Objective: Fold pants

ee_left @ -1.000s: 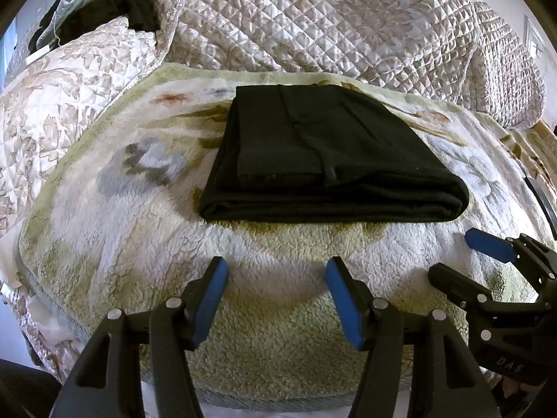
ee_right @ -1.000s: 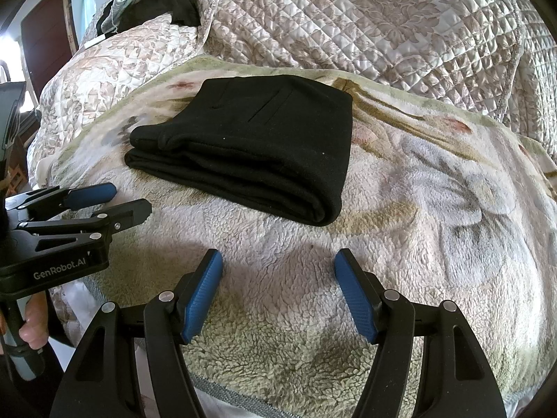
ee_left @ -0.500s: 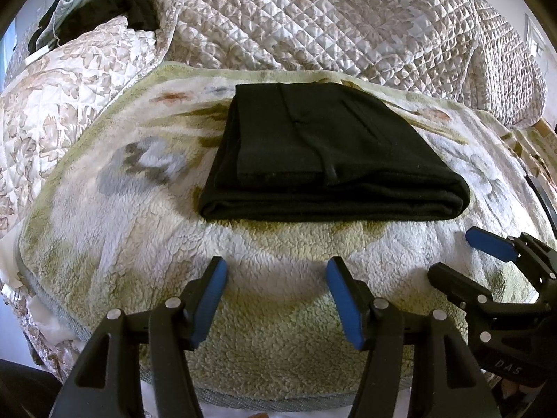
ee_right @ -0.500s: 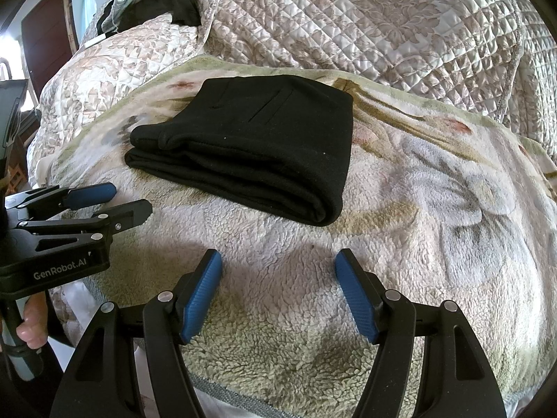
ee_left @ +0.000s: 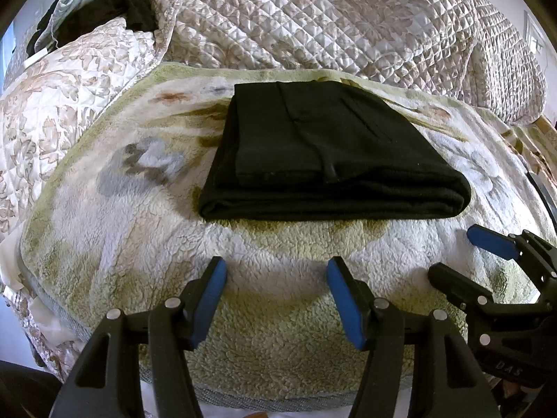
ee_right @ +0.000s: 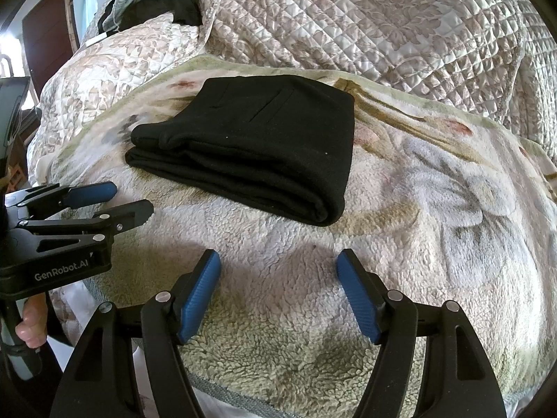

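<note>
Black pants [ee_left: 323, 153] lie folded into a compact stack on a fleecy floral blanket [ee_left: 146, 216]; they also show in the right wrist view [ee_right: 264, 146]. My left gripper [ee_left: 276, 275] is open and empty, hovering over the blanket a short way in front of the stack's near edge. My right gripper [ee_right: 278, 268] is open and empty, in front of the stack's near right corner. Each gripper shows in the other's view: the right one [ee_left: 463, 254] at the right, the left one [ee_right: 128, 198] at the left.
A quilted beige bedspread [ee_left: 348, 17] is bunched behind the blanket. Dark clothes [ee_left: 104, 10] lie heaped at the far left. The blanket's front edge [ee_left: 278, 397] hangs just below the grippers. A hand [ee_right: 31, 324] holds the left gripper's handle.
</note>
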The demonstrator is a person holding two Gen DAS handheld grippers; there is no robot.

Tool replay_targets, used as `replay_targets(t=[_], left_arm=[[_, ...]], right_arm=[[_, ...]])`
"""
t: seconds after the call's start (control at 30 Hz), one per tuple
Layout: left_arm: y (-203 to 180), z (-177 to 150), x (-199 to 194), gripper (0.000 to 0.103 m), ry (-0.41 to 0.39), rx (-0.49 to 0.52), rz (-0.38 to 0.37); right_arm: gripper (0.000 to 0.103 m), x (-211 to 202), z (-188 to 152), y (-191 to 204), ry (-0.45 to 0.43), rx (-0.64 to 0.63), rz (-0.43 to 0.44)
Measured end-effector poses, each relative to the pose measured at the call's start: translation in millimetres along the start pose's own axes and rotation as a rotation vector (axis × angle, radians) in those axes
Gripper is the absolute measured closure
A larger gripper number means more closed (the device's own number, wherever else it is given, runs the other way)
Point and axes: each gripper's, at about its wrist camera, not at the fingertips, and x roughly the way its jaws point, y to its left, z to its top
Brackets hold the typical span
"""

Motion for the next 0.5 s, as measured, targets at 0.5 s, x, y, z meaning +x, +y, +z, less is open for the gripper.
replay_targets(t=[0.5], left_arm=[[-0.7, 0.7, 0.1, 0.040, 0.001, 0.001, 0.002]], right_arm=[[0.033, 0.2, -0.8, -1.0, -0.001, -0.001, -0.001]])
